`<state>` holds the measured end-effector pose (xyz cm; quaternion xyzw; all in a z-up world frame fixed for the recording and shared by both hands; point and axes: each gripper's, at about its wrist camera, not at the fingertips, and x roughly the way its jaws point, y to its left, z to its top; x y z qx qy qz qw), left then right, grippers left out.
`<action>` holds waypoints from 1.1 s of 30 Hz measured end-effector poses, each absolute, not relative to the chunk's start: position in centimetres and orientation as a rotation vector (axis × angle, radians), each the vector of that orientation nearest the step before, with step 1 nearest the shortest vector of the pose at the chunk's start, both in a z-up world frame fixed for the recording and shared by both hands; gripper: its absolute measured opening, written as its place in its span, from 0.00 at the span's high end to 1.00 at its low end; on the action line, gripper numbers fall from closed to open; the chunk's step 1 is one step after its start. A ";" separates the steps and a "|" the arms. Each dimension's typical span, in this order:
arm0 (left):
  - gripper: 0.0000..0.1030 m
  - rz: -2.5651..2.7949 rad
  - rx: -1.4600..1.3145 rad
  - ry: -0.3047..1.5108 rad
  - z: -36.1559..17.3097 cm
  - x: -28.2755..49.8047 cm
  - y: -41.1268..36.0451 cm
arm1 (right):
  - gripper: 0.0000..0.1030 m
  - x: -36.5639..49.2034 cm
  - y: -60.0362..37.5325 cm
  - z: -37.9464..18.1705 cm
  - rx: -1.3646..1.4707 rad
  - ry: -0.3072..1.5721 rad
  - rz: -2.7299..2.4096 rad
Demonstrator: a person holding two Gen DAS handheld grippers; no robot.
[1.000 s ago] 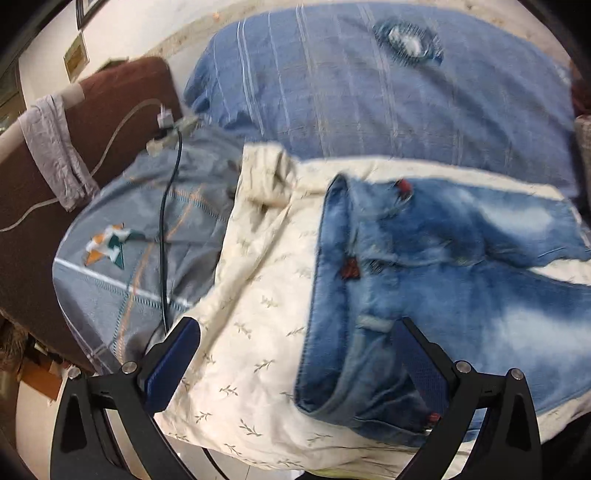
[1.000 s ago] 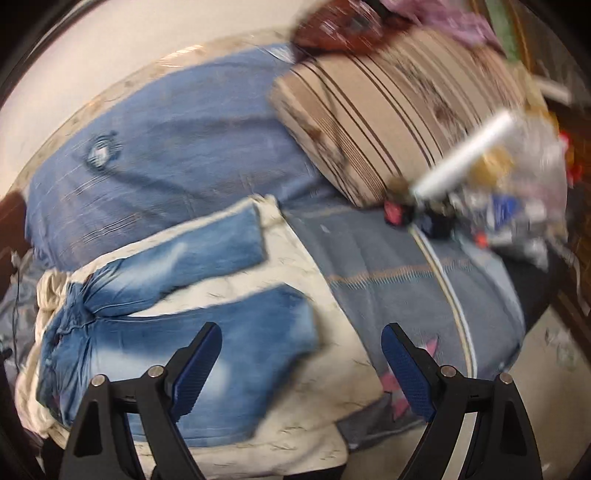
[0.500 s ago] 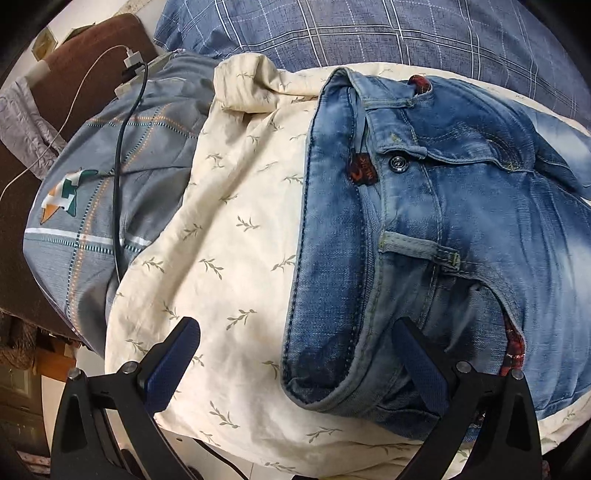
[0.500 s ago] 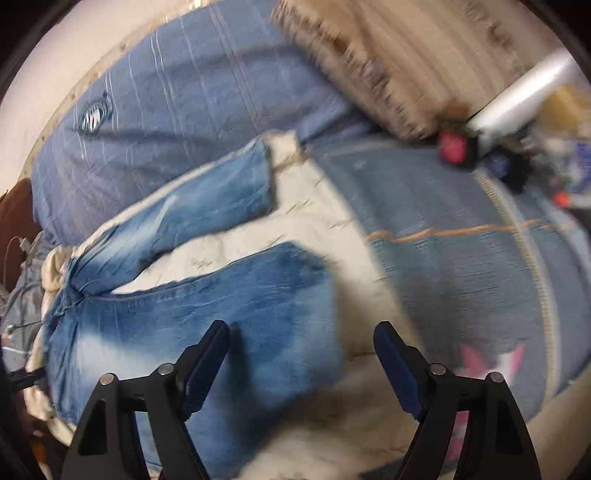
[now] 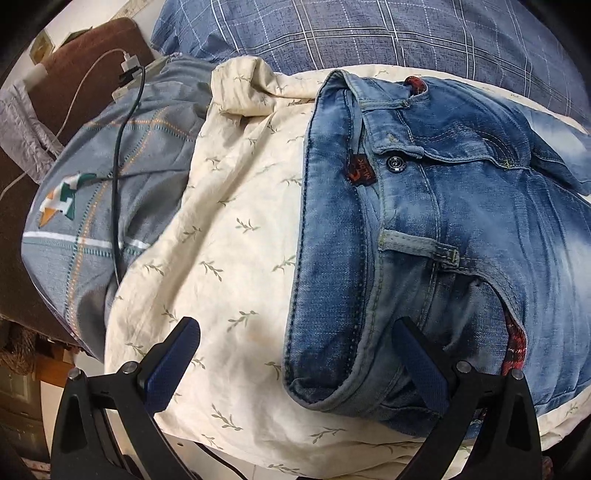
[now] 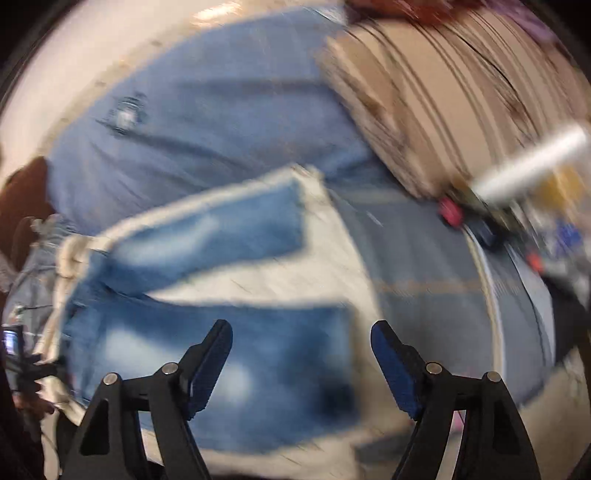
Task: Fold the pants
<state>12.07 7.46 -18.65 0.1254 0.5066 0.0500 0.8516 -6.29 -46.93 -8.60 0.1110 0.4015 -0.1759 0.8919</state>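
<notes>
Blue jeans (image 5: 461, 221) lie flat on a cream leaf-print sheet (image 5: 221, 240) with the button and waistband (image 5: 325, 258) facing me. My left gripper (image 5: 295, 328) is open and low over the waistband's near corner, which lies between the fingers with no pad pressing it. The right wrist view is blurred. It shows the two legs spread apart, the far leg (image 6: 221, 232) and the near leg (image 6: 240, 350). My right gripper (image 6: 301, 328) hangs open above the near leg's hem end, holding nothing.
A black cable (image 5: 118, 184) and a white charger lead run over the grey patterned quilt (image 5: 92, 221) at left. A blue checked pillow (image 5: 369, 33) lies behind the jeans. A striped tan pillow (image 6: 443, 92), a white roll (image 6: 535, 162) and small clutter sit at right.
My left gripper came down close to the waistband, then held still. The right gripper's fingers drew in a little, and it swung sideways over the near leg's hem.
</notes>
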 end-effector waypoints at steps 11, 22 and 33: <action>0.00 0.127 0.259 0.916 -11.4 16.3 7.9 | 0.22 -2.3 -44.6 -9.0 0.225 0.798 -0.295; 0.00 0.075 0.165 1.007 -11.4 29.5 7.8 | 0.23 12.1 -46.9 -8.3 0.259 0.811 -0.253; 0.13 0.014 0.149 1.057 -12.9 37.4 5.0 | 0.44 23.9 -53.7 -12.0 0.362 0.883 -0.337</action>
